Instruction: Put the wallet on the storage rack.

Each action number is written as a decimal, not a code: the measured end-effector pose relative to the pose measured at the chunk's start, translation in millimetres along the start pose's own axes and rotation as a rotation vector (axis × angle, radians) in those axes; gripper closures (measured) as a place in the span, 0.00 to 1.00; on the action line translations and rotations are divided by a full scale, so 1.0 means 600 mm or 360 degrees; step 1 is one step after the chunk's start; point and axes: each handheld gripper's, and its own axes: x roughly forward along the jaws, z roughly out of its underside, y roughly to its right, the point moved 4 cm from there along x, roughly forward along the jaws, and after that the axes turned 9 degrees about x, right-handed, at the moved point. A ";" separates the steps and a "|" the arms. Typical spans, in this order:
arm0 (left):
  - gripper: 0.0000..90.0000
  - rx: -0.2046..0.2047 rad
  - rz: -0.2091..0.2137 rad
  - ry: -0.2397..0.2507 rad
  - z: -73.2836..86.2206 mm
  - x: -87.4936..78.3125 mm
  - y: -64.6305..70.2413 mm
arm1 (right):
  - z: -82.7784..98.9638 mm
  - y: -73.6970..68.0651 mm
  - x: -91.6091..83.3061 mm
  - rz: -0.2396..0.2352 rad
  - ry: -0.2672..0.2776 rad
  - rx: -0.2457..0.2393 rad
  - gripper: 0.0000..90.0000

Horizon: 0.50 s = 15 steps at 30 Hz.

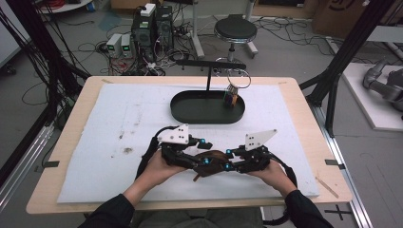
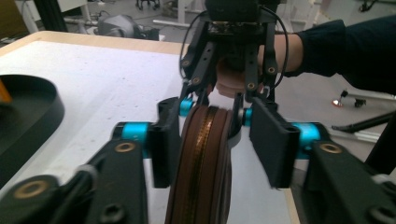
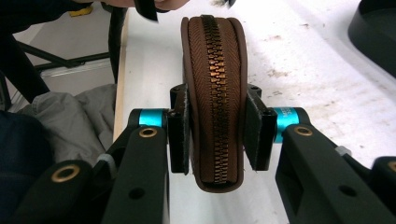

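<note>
A brown zippered pouch (image 1: 212, 162) is held up on edge over the white mat, near the table's front edge, between my two grippers. In the right gripper view its brass zip (image 3: 215, 93) faces the camera, and my right gripper (image 3: 215, 135) is shut on it, both pads pressing its sides. In the left gripper view the pouch (image 2: 203, 158) stands between the jaws of my left gripper (image 2: 217, 140). That gripper is open: the left pad lies close against the pouch and the right pad (image 2: 271, 140) stands clear of it. In the high view, left gripper (image 1: 204, 152) and right gripper (image 1: 228, 159) face each other.
A black oval tray (image 1: 190, 113) sits at the mat's far middle with a T-shaped stand (image 1: 209, 64). A wire ring (image 1: 238, 78) hangs from the stand over a small coloured item (image 1: 231, 98). The white mat (image 1: 119, 142) covers most of the wooden table (image 1: 304, 118).
</note>
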 end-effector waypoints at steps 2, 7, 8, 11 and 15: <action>0.53 -0.0019 -0.0031 -0.0002 0.007 -0.014 -0.006 | -0.002 0.001 -0.007 0.0011 0.0034 -0.0007 0.76; 0.48 -0.0107 -0.0072 0.0018 0.031 -0.043 -0.021 | -0.014 -0.001 -0.033 0.0027 0.0184 0.0001 0.76; 0.47 -0.0125 -0.0072 0.0032 0.033 -0.044 -0.022 | -0.016 -0.001 -0.039 0.0027 0.0205 -0.0001 0.76; 0.46 -0.0159 -0.0034 0.0055 0.038 -0.043 -0.026 | -0.026 -0.004 -0.052 0.0029 0.0283 0.0003 0.76; 0.45 -0.0141 0.0017 0.0105 0.035 -0.031 -0.020 | -0.038 -0.009 -0.062 0.0008 0.0378 -0.0004 0.76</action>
